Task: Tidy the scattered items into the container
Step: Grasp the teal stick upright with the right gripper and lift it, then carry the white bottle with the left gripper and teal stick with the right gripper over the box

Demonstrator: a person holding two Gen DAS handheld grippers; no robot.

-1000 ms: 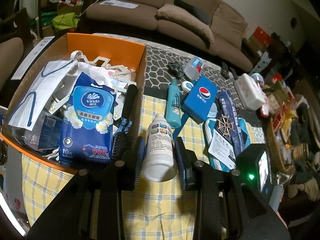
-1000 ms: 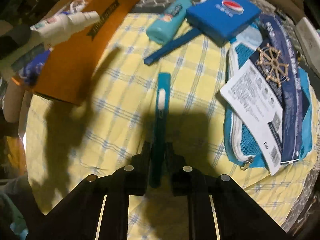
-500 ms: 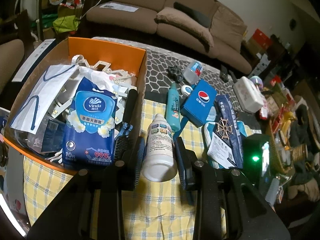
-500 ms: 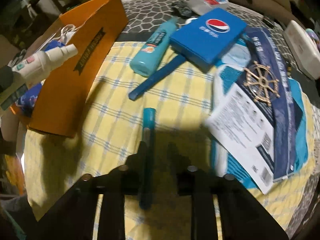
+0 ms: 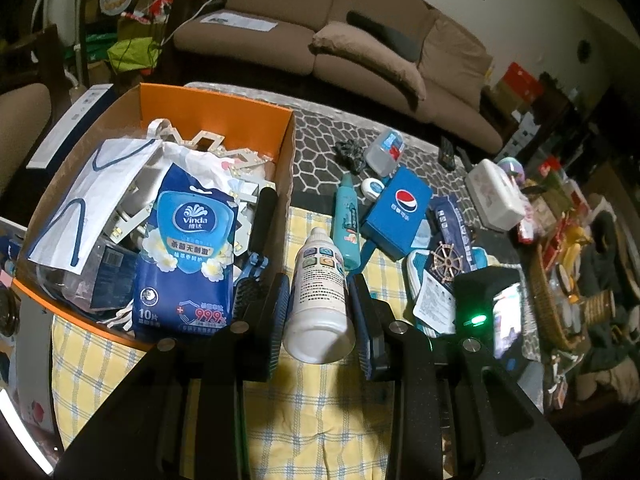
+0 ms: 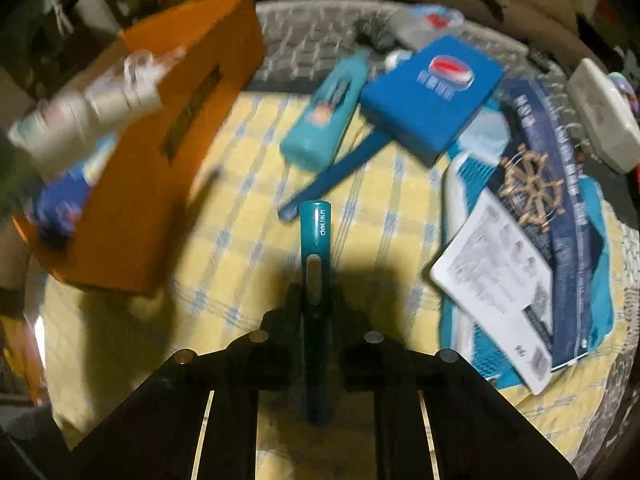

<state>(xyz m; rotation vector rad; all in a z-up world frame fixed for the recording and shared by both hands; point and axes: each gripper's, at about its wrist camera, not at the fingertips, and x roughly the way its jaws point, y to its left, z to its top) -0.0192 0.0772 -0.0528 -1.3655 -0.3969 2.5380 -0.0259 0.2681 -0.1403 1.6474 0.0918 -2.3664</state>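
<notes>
Teal utility knife (image 6: pixel 316 240) — slim, white slider, deli lettering, yellow checked cloth (image 6: pixel 240 240) beneath

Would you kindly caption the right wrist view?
Right gripper clamps a teal pen above the yellow checked cloth, beside the orange box.

A yellow-and-white checked cloth (image 5: pixel 320 432) covers the near part of the table; farther off lies a dark mat with a pale hexagon pattern (image 5: pixel 324 152). At left stands an open orange cardboard box (image 5: pixel 224 116). To its right lie a teal plastic bottle (image 5: pixel 347 220), a blue Pepsi box (image 5: pixel 400 212) and, farther right, a white rectangular case (image 5: pixel 494 194).
</notes>
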